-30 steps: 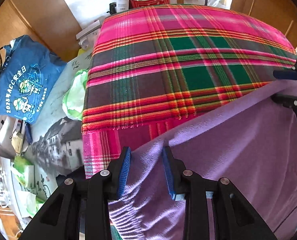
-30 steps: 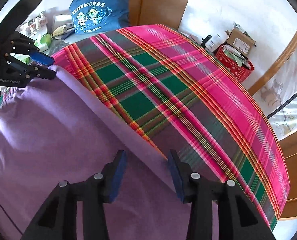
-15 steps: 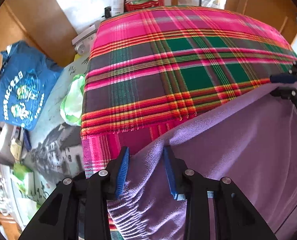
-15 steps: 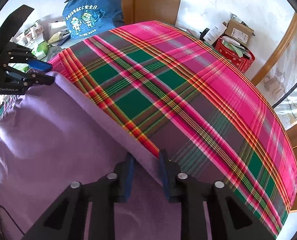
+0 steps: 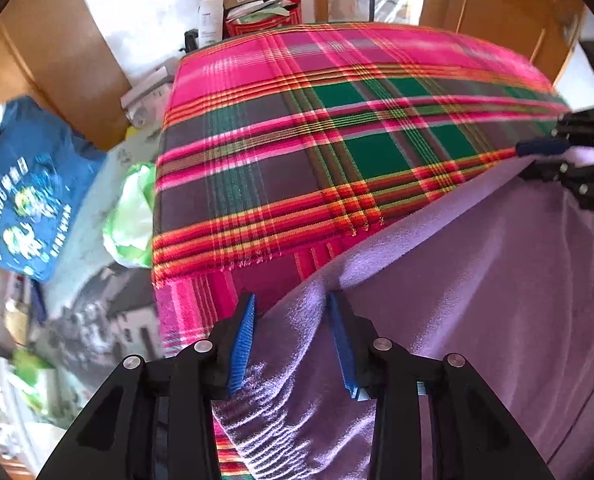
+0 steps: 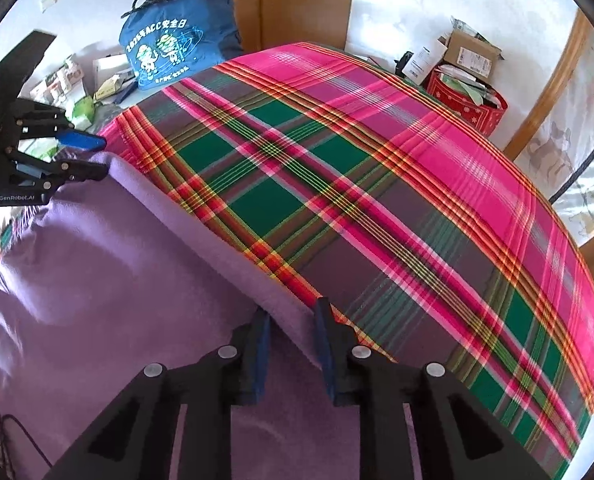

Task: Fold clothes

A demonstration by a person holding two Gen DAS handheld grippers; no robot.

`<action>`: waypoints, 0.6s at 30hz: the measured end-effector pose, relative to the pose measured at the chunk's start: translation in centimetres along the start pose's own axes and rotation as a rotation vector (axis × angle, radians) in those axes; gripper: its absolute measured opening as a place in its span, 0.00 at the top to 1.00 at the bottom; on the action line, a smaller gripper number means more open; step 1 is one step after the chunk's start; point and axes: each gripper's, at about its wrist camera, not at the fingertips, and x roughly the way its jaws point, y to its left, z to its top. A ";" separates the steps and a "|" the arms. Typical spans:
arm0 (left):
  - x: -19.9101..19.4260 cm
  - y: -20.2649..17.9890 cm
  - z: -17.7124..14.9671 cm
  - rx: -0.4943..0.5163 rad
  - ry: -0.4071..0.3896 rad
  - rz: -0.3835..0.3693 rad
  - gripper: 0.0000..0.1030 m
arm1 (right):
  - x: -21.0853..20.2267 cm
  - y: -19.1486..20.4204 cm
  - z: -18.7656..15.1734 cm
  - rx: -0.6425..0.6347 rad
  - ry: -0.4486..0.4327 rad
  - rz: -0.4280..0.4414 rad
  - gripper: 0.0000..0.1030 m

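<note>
We see a large plaid blanket (image 6: pixel 397 184), pink, green and grey-brown, spread over the raised surface and filling most of both views. On its near part lies the purple fleece garment (image 5: pixel 477 320), soft and napped, with a thick folded edge running as one long straight line across the plaid. That edge is the axis everything turns on: it stretches from one gripper to the other, so each hand sits at its own end, neither nearer than the other. The garment's body hangs back from that line toward us, and the open plaid lies ahead of it, so a fold would, we judge, carry the edge over along that line. At the left end the fleece is gathered into small ribbed wrinkles.

The right gripper (image 6: pixel 291 320) has just been closing and its jaws now pinch the folded edge. The left gripper (image 5: pixel 293 312) has just been opening a little; the fleece corner bunches up between its blue pads (image 5: pixel 243 332), but we cannot tell whether they press on it. Off the blanket stands a blue tote bag (image 6: pixel 169 52)
</note>
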 end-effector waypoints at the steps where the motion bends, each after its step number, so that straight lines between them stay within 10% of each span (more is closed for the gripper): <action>1: 0.0 0.2 -0.1 -0.009 0.002 -0.020 0.62 | 0.0 0.0 0.0 0.001 -0.001 0.001 0.79; 12: 0.1 0.2 0.2 0.004 0.017 -0.046 0.63 | -0.1 -0.1 -0.2 0.022 -0.009 0.005 0.79; 18: -0.4 -1.7 -0.3 0.062 -0.016 0.030 0.92 | -0.7 0.3 -0.8 0.032 -0.016 -0.018 0.90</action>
